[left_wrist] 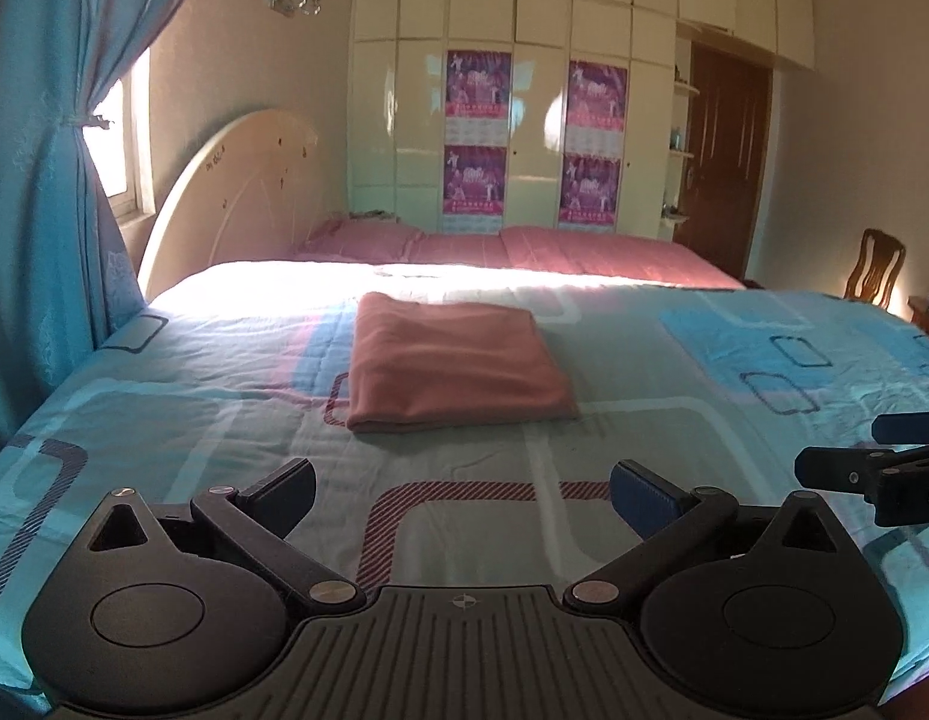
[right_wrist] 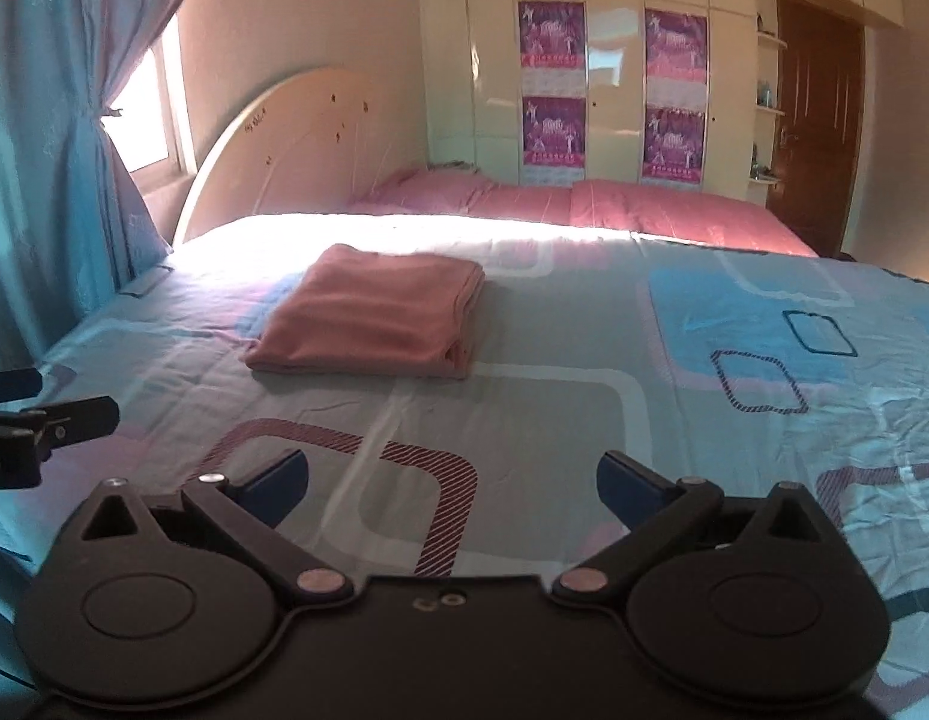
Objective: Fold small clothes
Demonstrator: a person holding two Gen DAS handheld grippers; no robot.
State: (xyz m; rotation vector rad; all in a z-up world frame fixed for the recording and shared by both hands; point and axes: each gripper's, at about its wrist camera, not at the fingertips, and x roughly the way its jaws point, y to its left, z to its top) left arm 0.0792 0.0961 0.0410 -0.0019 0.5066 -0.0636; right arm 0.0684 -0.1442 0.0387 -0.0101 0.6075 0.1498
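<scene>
A pink cloth lies folded into a flat rectangle on the patterned blue bedsheet. It also shows in the right wrist view, left of centre. My left gripper is open and empty, held over the sheet a short way in front of the cloth. My right gripper is open and empty, in front of and to the right of the cloth. The right gripper shows at the right edge of the left wrist view. The left gripper shows at the left edge of the right wrist view.
A blue curtain hangs at the left by a window. A cream headboard and pink bedding lie beyond the sheet. Cream wardrobes with purple posters, a brown door and a wooden chair stand behind.
</scene>
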